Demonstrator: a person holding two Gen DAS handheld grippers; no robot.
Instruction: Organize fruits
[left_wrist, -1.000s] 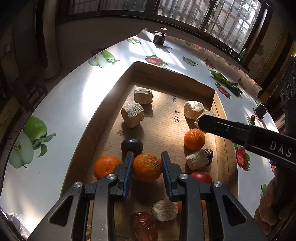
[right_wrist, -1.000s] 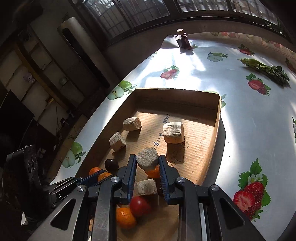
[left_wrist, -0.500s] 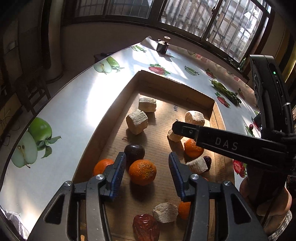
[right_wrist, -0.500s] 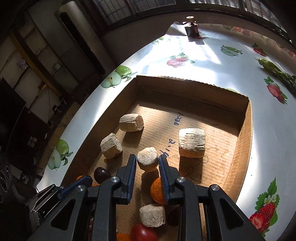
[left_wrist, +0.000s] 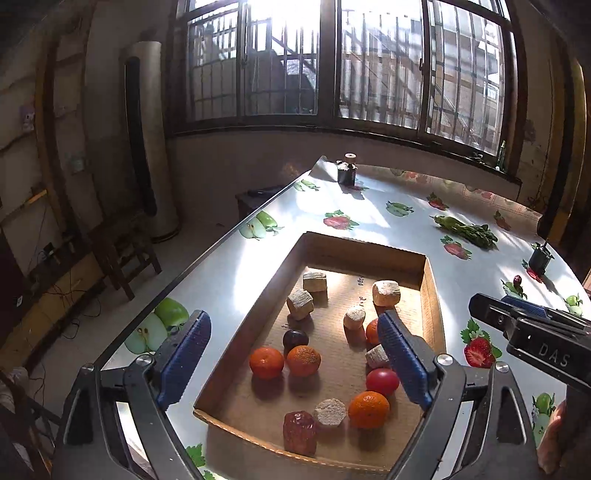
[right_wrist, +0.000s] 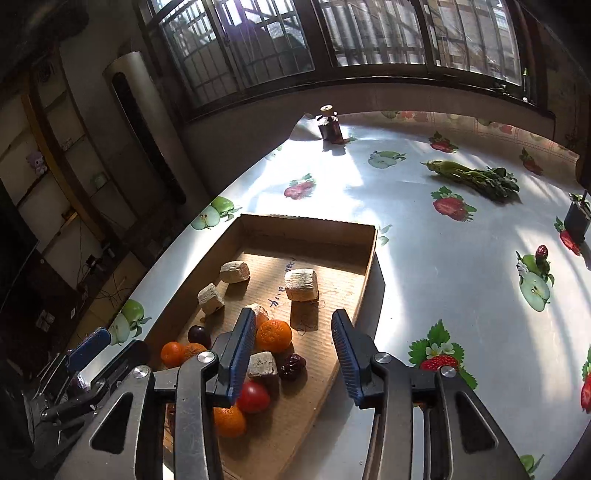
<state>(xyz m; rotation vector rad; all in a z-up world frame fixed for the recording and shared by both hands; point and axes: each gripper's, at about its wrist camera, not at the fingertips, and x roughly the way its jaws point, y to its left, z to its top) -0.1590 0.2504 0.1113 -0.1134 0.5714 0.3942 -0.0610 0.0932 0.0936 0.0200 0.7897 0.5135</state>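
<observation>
A shallow cardboard tray (left_wrist: 432, 291) holds several oranges, several beige blocks, a red tomato (left_wrist: 382, 381), a dark plum (left_wrist: 295, 338) and a red date (left_wrist: 300, 432). My left gripper (left_wrist: 293, 325) hangs above the tray's near end with its jaws opening wide and nothing between them. Two oranges lie side by side below it, one (left_wrist: 303, 360) next to the other (left_wrist: 266, 362). My right gripper (right_wrist: 293, 321), jaws opening and empty, hovers over the tray's right half. A small beige block (right_wrist: 258, 310) lies just behind its left finger, next to an orange (right_wrist: 274, 335). The right gripper (left_wrist: 532, 332) also shows at the right of the left wrist view.
The tray lies on a table with a fruit-print cloth (right_wrist: 443, 258); the table's left edge runs close beside it. A green vegetable bundle (right_wrist: 476, 177), a small dark jar (right_wrist: 330, 127) and a small dark box (right_wrist: 576, 219) stand farther back. A wooden chair (left_wrist: 122, 251) stands on the floor at left.
The left gripper let go of the orange, opened wide and rose back. The right gripper released the small beige block onto the tray floor, opened and pulled back upward.
</observation>
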